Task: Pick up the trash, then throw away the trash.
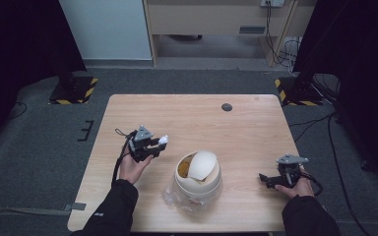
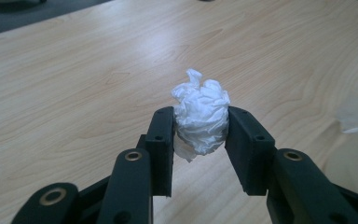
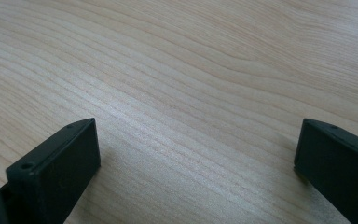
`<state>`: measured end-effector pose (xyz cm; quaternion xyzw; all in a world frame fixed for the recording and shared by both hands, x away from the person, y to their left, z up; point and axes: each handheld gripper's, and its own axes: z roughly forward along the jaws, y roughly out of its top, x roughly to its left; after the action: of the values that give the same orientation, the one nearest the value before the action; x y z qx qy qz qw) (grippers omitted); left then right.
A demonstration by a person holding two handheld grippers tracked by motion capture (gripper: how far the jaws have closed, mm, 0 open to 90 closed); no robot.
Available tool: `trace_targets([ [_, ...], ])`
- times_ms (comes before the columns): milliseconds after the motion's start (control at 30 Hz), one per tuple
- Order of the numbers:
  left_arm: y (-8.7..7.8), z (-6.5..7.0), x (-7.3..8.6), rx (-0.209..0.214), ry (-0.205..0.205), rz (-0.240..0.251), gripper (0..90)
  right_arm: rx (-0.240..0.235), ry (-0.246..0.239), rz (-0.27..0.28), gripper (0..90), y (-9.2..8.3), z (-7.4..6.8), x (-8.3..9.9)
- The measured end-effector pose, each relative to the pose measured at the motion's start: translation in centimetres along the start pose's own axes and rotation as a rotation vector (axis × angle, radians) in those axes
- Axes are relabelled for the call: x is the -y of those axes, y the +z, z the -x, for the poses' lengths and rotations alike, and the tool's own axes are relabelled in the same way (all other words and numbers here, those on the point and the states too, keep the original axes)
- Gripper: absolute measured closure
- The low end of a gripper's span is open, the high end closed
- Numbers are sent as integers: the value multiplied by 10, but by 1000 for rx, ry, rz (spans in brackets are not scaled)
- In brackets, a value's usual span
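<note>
We see the left gripper (image 1: 158,144) raised over the left part of the wooden table (image 1: 246,123), its jaws closed on a crumpled white paper wad (image 2: 200,114), which sits between the pads and projects beyond their tips. The wad is creased and roughly ball-shaped. It lies left of the cream swing-lid bin (image 1: 198,174) at the table's front centre. The right gripper (image 1: 267,179) rests low near the right edge, jaws wide apart over bare wood.

Your high view is soft and low in detail, evenly lit on the table (image 1: 192,118) but black at both upper corners. In your right gripper view a pale sheen crosses the wood, and the nearest edges blur
</note>
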<state>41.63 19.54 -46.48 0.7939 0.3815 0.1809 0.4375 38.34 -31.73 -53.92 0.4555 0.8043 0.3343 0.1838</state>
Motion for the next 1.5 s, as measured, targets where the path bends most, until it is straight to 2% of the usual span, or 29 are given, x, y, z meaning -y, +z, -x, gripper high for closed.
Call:
trace_targets([
  [67, -12, 3, 2, -3, 7, 20, 624, 0, 0, 0, 5, 0, 0, 0],
  [200, -33, 5, 7, -1, -20, 77, 623, 0, 0, 0, 6, 0, 0, 0],
  [367, -53, 8, 9, 8, -24, 110, 619, -2, 0, 2, 7, 0, 0, 0],
  [533, -69, 13, 9, 18, -45, 166, 617, -1, 1, 1, 7, 0, 0, 0],
  [767, -74, 17, 7, 29, -49, 194, 613, -1, 0, 1, 7, 0, 0, 0],
  [933, -79, 25, -2, 61, -20, 233, 615, -2, 0, 1, 7, 0, 0, 0],
  [1033, -81, 30, -6, 77, -3, 240, 614, -2, 0, 1, 7, 0, 0, 0],
  [1167, -81, 34, -8, 101, -7, 252, 612, -2, 0, 1, 7, 0, 0, 0],
  [1500, -78, 40, -9, 142, 13, 259, 612, -3, 1, 1, 7, 0, 0, 0],
])
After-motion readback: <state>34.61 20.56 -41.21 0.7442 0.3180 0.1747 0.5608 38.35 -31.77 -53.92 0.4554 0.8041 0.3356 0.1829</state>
